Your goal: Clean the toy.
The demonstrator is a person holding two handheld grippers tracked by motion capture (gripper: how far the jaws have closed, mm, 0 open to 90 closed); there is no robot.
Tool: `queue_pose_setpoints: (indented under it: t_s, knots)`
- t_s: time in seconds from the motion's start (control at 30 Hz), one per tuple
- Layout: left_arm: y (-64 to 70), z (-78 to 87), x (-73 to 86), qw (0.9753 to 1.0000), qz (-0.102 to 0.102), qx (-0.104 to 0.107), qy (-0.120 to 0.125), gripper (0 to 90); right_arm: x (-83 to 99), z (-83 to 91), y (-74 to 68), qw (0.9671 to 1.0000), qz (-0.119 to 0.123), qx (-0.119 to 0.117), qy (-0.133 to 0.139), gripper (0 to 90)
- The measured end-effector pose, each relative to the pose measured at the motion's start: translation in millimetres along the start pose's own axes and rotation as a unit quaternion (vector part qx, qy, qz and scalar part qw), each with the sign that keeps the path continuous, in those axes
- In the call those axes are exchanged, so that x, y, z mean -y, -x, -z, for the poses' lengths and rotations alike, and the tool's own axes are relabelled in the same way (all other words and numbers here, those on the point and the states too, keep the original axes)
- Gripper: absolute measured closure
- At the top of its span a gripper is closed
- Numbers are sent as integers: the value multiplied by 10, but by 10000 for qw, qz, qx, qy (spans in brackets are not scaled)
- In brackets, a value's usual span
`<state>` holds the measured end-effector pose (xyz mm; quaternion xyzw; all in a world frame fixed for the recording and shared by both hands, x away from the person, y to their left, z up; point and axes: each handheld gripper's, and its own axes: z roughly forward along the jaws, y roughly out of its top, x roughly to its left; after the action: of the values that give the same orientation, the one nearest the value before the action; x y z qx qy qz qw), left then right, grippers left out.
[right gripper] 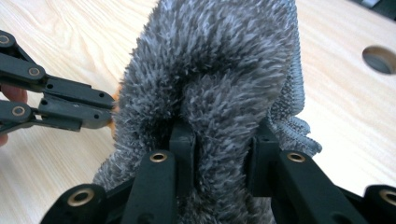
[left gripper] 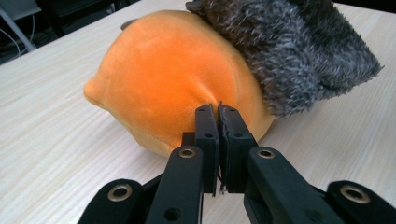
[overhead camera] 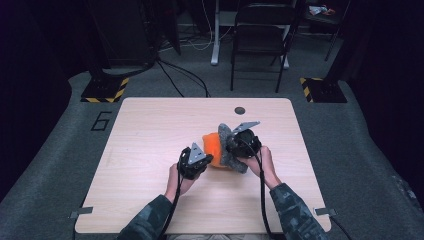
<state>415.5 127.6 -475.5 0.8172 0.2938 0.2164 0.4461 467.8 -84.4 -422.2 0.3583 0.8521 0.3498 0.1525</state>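
Note:
An orange plush toy (overhead camera: 213, 145) (left gripper: 163, 70) lies near the middle of the wooden table (overhead camera: 150, 130), with a grey fuzzy cloth (overhead camera: 226, 134) (left gripper: 299, 46) (right gripper: 219, 60) draped over its right end. My left gripper (overhead camera: 209, 159) (left gripper: 217, 109) is shut, its tips pinching the plush's orange fabric and making a dimple. On the other side, my right gripper (overhead camera: 231, 146) (right gripper: 224, 130) is shut on a thick fold of the grey cloth. The left gripper (right gripper: 109, 112) also appears at the left of the right gripper view, touching the cloth's edge.
A round hole (overhead camera: 240, 110) (right gripper: 380, 58) sits in the table near its far edge. A black folding chair (overhead camera: 260, 30) and cables stand on the floor beyond the table. Bare wood surrounds the toy on all sides.

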Motion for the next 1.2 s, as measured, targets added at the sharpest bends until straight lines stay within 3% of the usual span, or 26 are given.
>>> queue_pose_setpoints:
  t_s: [0.2, 0.27, 0.43, 0.53, 0.73, 1.07, 1.2]
  knots:
    - [-3, -25, 9, 9999, -71, -78, -7, 873, 18, -13, 33, 10000, -6, -40, -19, 691]
    - [-10, -34, 14, 9999, -51, -97, 8, 873, 24, -11, 46, 9999, -63, 54, -66, 690]
    - [-26, -29, 21, 9999, -34, -115, 1, 873, 101, -35, 211, 9992, -305, 69, -236, 690]
    - [-29, -44, 25, 9999, -14, -149, 27, 872, 171, -79, 337, 9980, -483, 90, -408, 691]
    - [-26, -51, 31, 9999, -37, -129, -11, 846, 287, -174, 440, 9960, -692, 104, -553, 695]
    - [-26, -51, 28, 9997, -121, -219, 42, 839, 380, -243, 571, 9916, -812, 335, -948, 693]
    - [-54, -44, 37, 9998, -93, -196, 49, 838, 249, -37, 565, 9950, -697, 417, -587, 694]
